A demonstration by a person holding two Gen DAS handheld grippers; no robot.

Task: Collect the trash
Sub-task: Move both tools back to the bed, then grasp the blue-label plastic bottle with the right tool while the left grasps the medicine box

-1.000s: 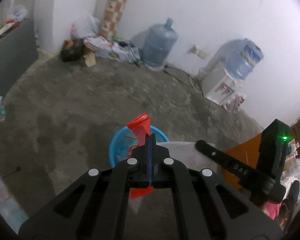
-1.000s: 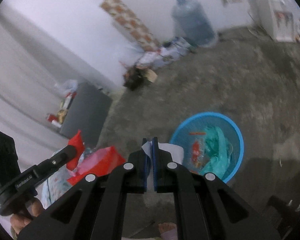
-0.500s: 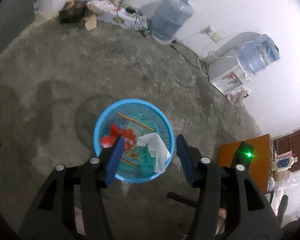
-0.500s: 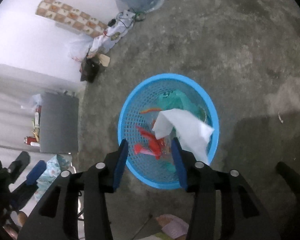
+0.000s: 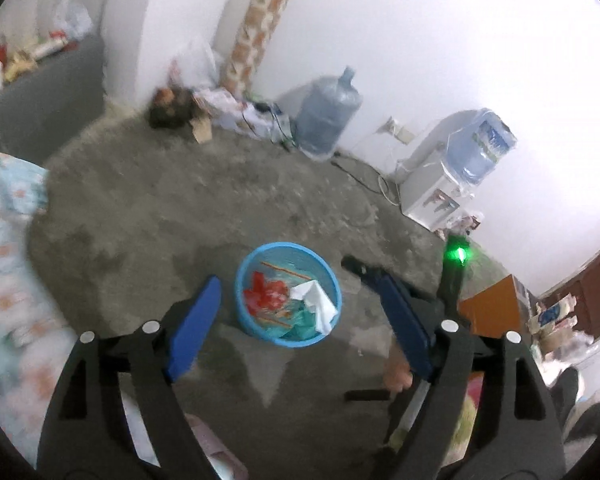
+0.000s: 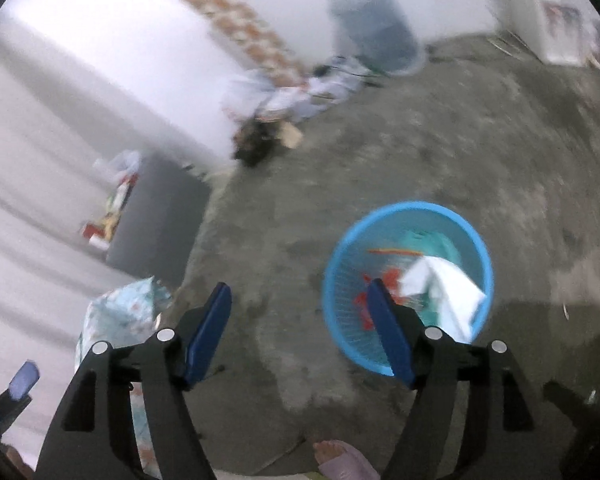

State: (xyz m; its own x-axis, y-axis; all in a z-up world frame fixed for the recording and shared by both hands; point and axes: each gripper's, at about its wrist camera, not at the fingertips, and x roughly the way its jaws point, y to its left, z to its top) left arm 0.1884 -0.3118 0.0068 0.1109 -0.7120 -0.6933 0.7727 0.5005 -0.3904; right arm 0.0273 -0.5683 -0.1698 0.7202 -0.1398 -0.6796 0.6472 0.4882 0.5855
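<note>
A round blue basket [image 5: 288, 338] stands on the concrete floor, holding a red wrapper [image 5: 266, 296], a white paper [image 5: 314, 302] and green plastic. My left gripper [image 5: 298, 280] hovers above and in front of the basket, its jaws still opening with nothing between them. In the right wrist view the same basket [image 6: 340, 248] sits right of centre with the white paper [image 6: 440, 284] inside. My right gripper [image 6: 298, 286] is over the floor just left of the basket, jaws opening and empty; its right finger overlaps the basket's near side.
A patterned cloth [image 5: 4, 240] lies at the left. Along the far wall stand a water jug [image 5: 326, 114], a dispenser [image 5: 440, 188], a rolled mat [image 5: 256, 28] and a clutter pile [image 5: 204, 108]. A grey cabinet [image 6: 160, 216] stands left. A foot [image 6: 342, 460] shows below.
Both grippers went from shut on trash to open: the red wrapper and the white paper dropped into the basket. Both hands then pulled back and up, so the basket looks smaller.
</note>
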